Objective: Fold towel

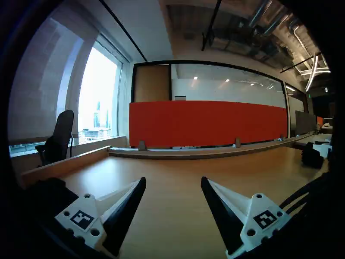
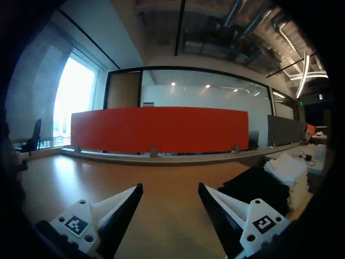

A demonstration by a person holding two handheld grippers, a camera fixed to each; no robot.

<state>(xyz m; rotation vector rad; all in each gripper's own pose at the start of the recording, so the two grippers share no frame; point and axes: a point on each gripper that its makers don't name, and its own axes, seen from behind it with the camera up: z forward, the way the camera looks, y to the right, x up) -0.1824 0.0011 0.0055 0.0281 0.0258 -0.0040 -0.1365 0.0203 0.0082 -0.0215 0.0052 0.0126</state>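
Left gripper [image 1: 172, 178]: two fingers are spread apart; nothing is held between them; bare table top is seen in the gap.
Right gripper [image 2: 170, 185]: two fingers are likewise spread apart, with nothing pinched.
Marker tags [image 1: 82, 219]: one square black-and-white tag is carried on each finger, four counted in all.
Table [image 2: 164, 172]: one long wooden top is seen, running from near to far.
Towels [image 2: 258, 187]: two folded stacks are counted in the right gripper view, near the right edge of the table, right of the right gripper's fingers. One stack is black, one white [image 2: 286, 172]; the white stack is placed just right of the black one. Both are laid flat. Long axis and towels per stack cannot be told.
Office chair [image 1: 58, 140]: one, black, is set far left by the window [image 1: 97, 99].
Red partition [image 1: 207, 123]: one is mounted along the far table edge.
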